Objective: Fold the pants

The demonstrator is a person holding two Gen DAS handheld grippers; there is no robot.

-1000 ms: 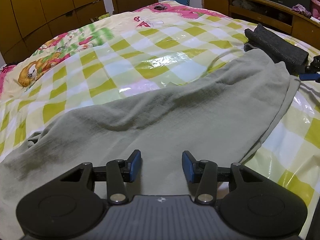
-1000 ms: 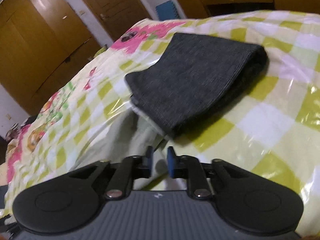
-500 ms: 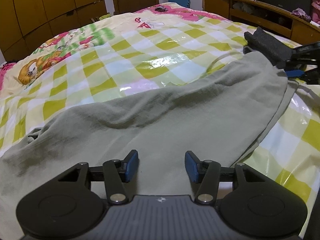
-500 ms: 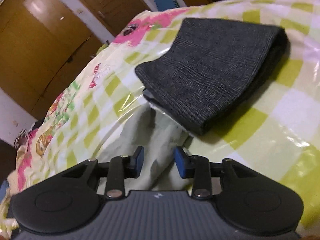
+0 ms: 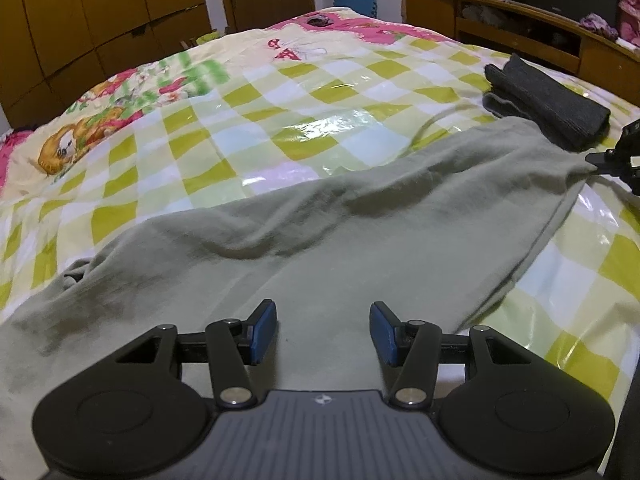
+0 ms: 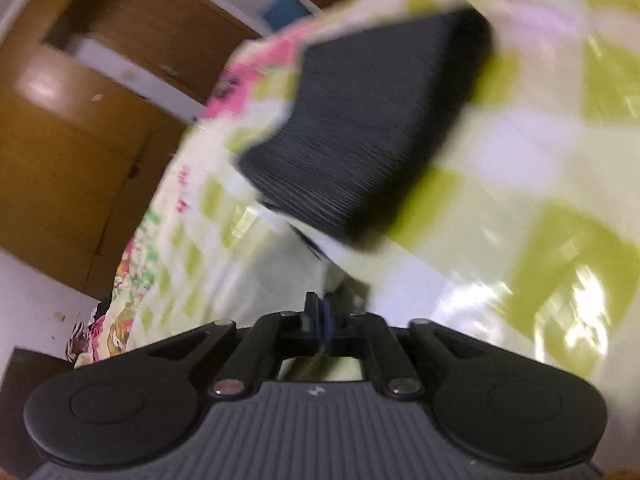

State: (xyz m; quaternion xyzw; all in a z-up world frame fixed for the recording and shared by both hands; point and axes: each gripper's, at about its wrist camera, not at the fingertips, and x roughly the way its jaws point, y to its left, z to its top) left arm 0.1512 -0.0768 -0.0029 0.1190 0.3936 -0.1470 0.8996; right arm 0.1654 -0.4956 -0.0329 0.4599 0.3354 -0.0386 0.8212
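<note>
- Bed [image 5: 320, 92]: covered by a yellow-green check sheet with a glossy surface and cartoon prints toward the far end.
- Pants [image 5: 340, 240]: pale grey-green, spread flat across the near part of the bed, mildly wrinkled — one end drawn out to a point at the right.
- Dark cloth [image 5: 548, 96]: grey, folded, lying on the bed just beyond that right end of the pants; the right wrist view is blurred but shows it ahead [image 6: 372, 128].
- My left gripper [image 5: 323, 332]: low over the pants, fingers wide apart, nothing between them.
- My right gripper [image 6: 318, 318]: fingers pressed together on a thin edge of the pants — its tip meets the drawn-out point.
</note>
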